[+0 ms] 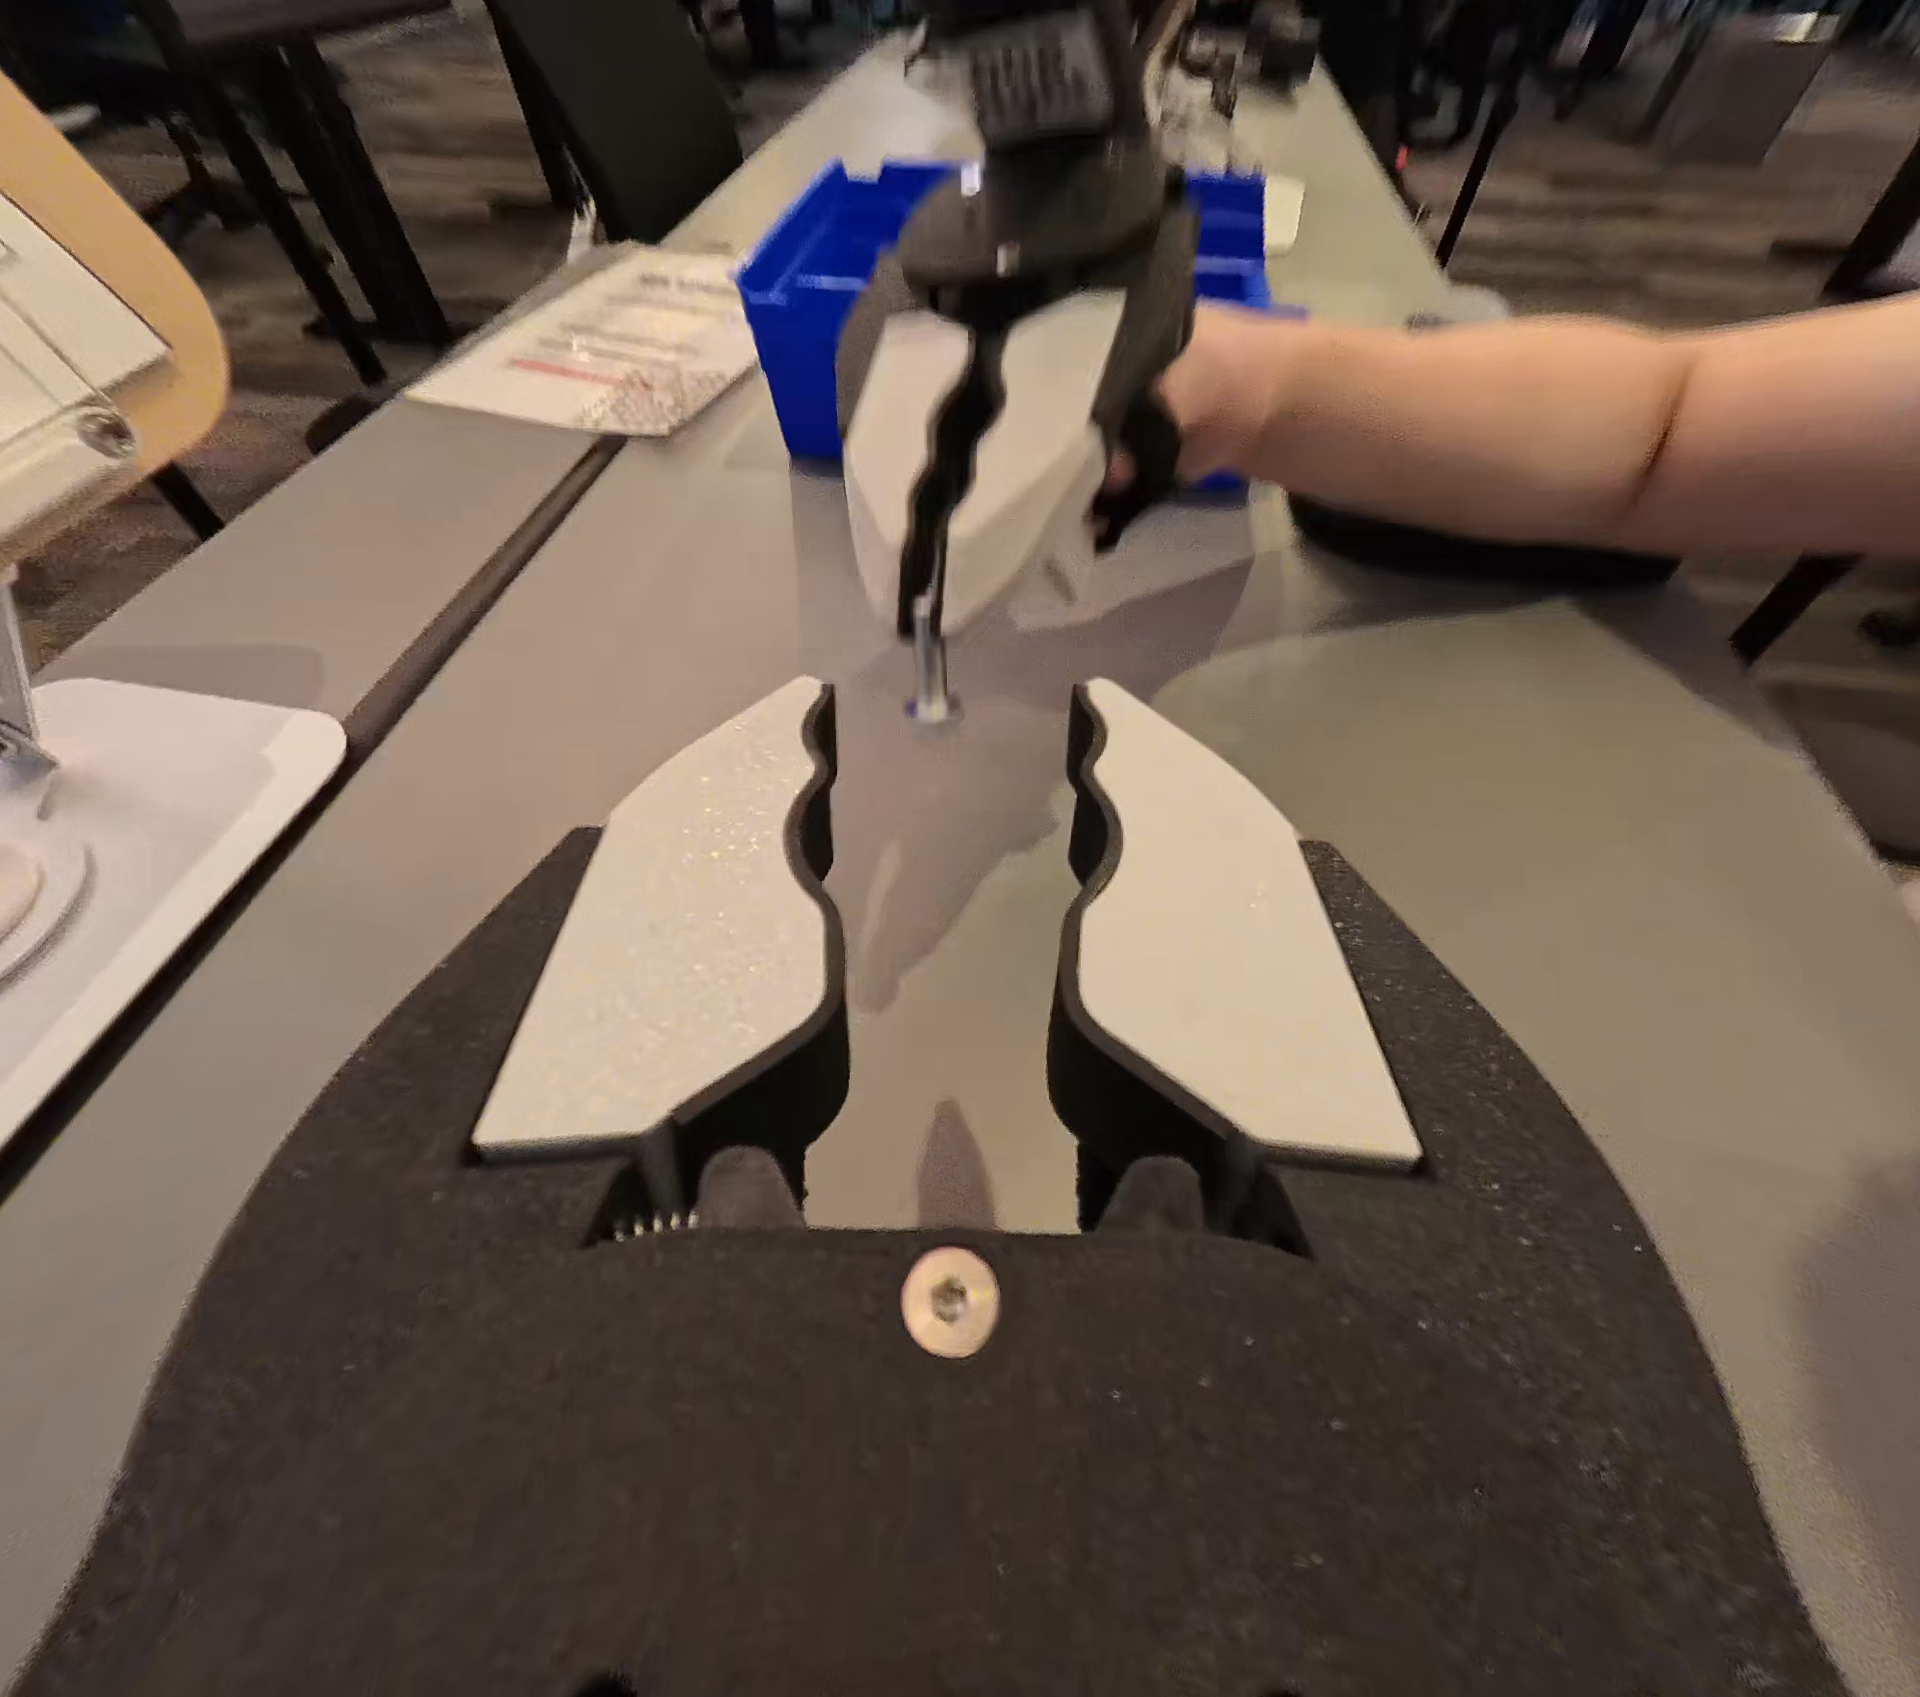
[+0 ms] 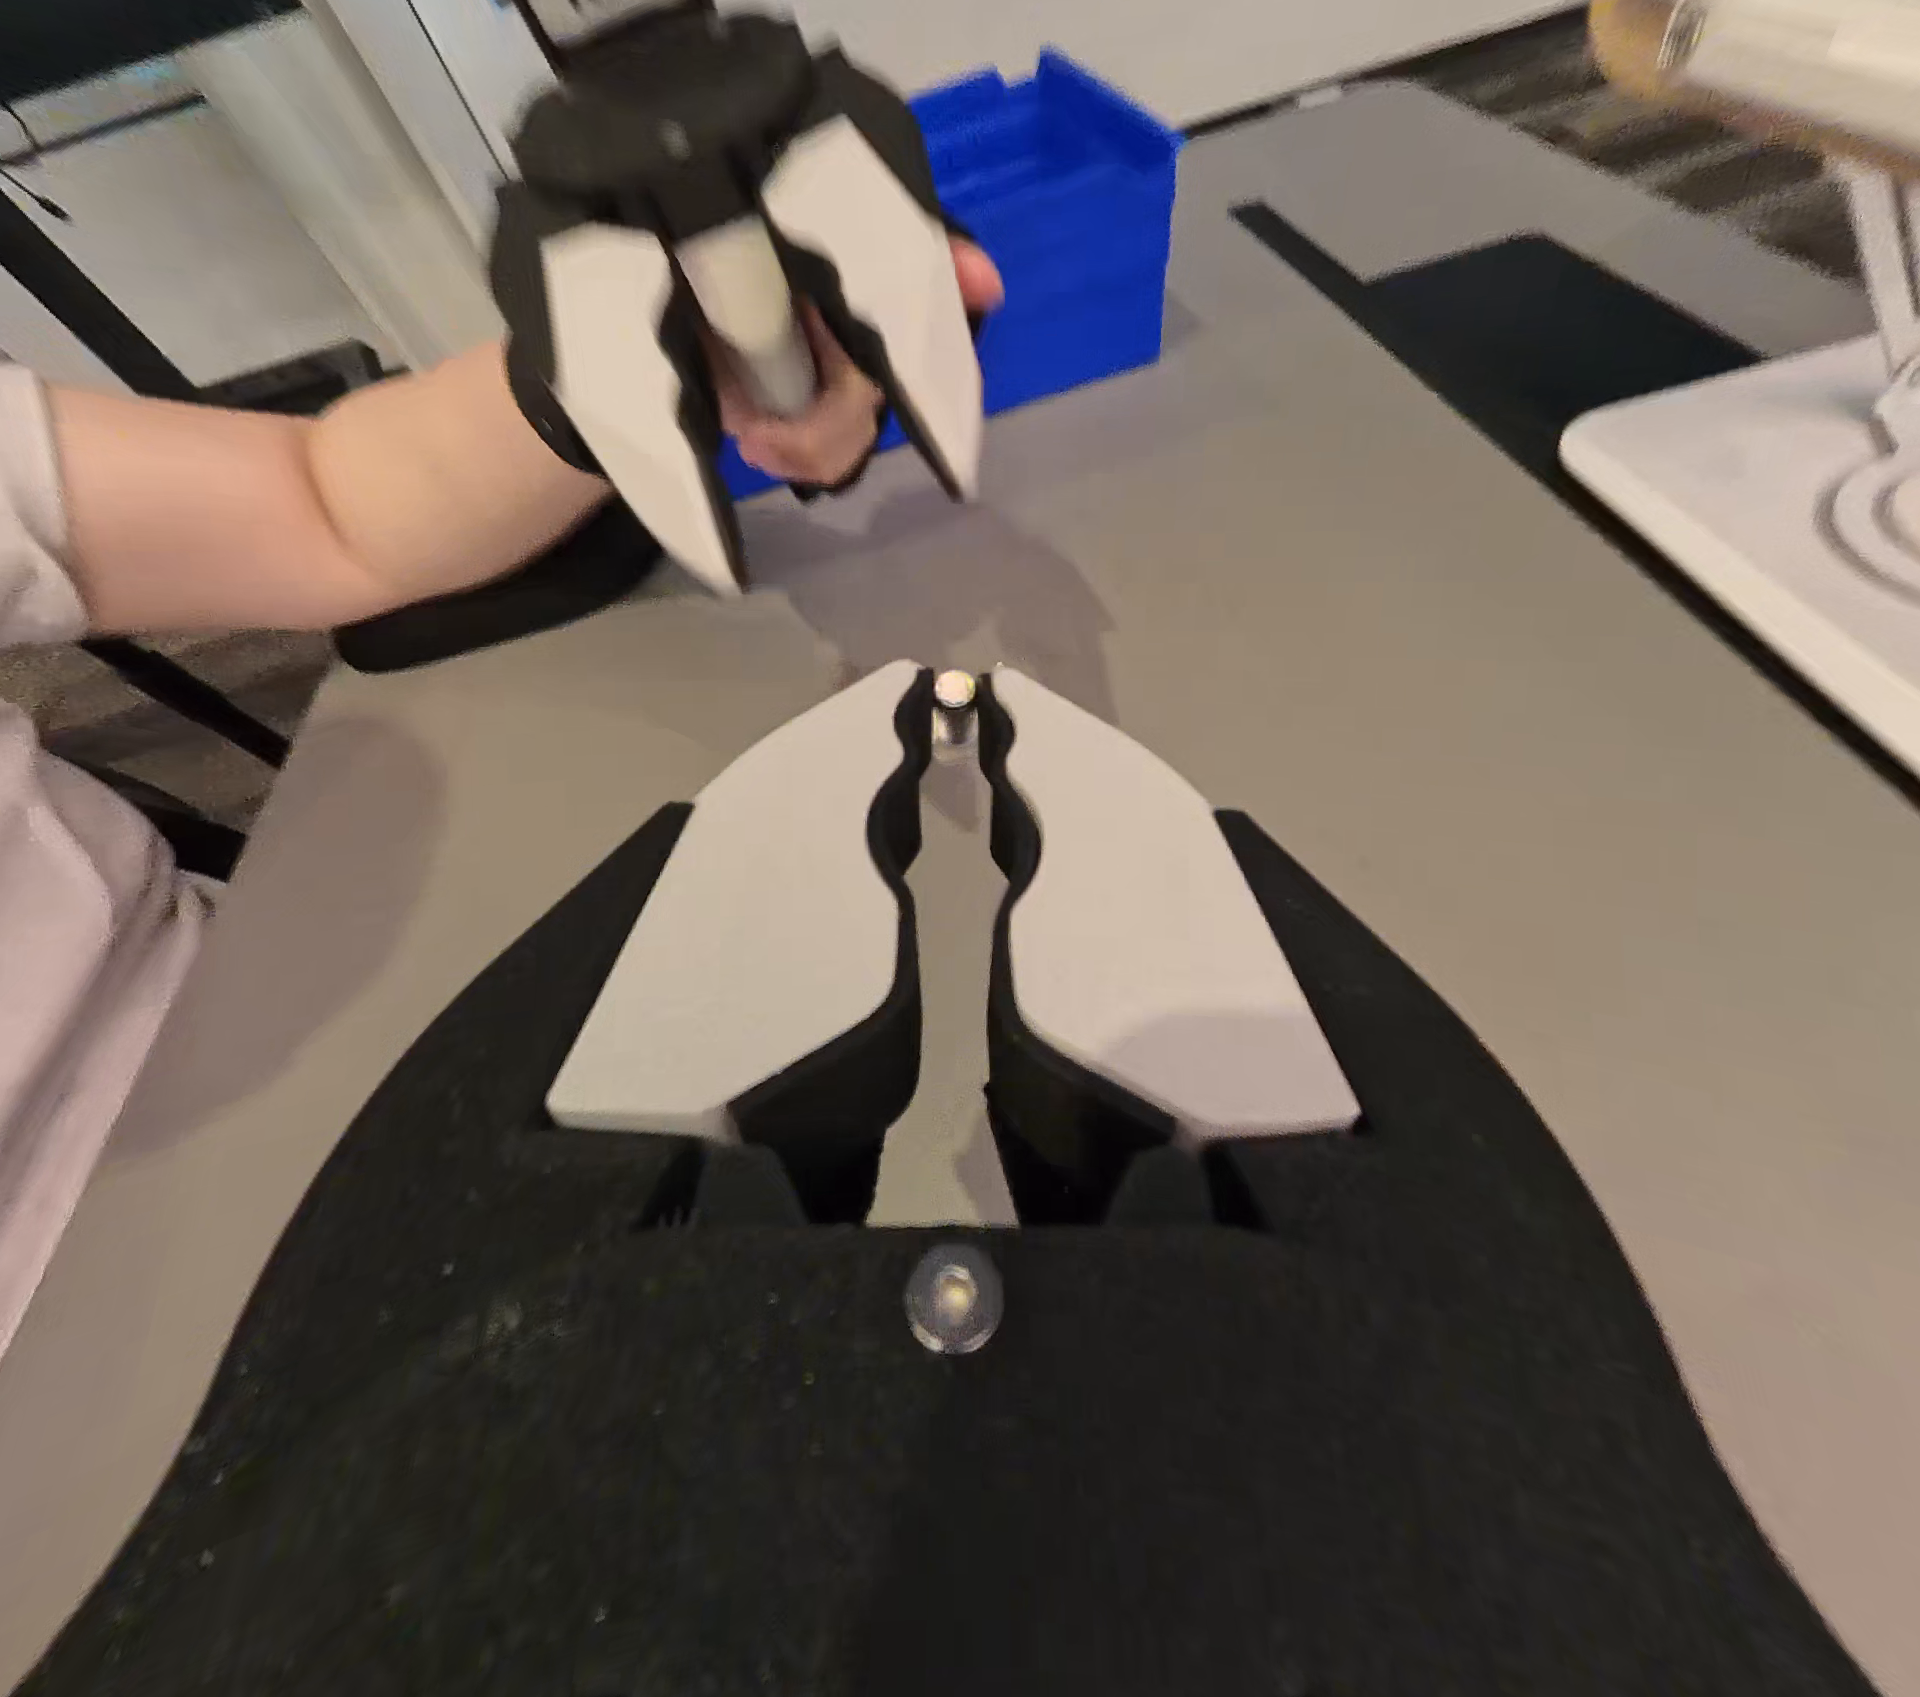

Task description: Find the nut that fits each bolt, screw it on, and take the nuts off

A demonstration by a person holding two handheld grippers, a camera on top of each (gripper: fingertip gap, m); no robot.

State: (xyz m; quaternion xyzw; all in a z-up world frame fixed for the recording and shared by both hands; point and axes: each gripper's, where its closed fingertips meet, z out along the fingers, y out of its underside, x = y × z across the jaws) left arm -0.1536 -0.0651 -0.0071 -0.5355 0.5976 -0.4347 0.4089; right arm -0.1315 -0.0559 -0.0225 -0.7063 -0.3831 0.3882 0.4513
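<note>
Bolt [image 1: 928, 660] standing upright in left wrist view, head down on the grey table [image 1: 1455, 816], shank pinched at its top by the right gripper [image 1: 920, 598], which is coming down from above with jaws clenched on it. Left gripper [image 1: 951, 712] sitting released, fingers well apart, nothing between them; bolt lying just ahead of its fingertips, on the centre line, not touching either finger. A person's arm [image 1: 1455, 432] reaching in from the right behind the right gripper. Blue bin [image 1: 800, 317] standing farther back on the table, a printed sheet [image 1: 613, 348] left of it, a white base [image 1: 156, 816] at the left edge.

Right wrist view: right gripper [image 2: 954, 681] clenched on the bolt [image 2: 952, 712], which is showing at the very tips between the two fingers, end-on toward the camera. Left gripper [image 2: 847, 535] hanging beyond it, apart from the bolt, fingers spread, held by a hand [image 2: 821, 421]. Blue bin [image 2: 1060, 245] sitting behind that, white base [image 2: 1766, 504] at right. Nut not discernible in either view.
</note>
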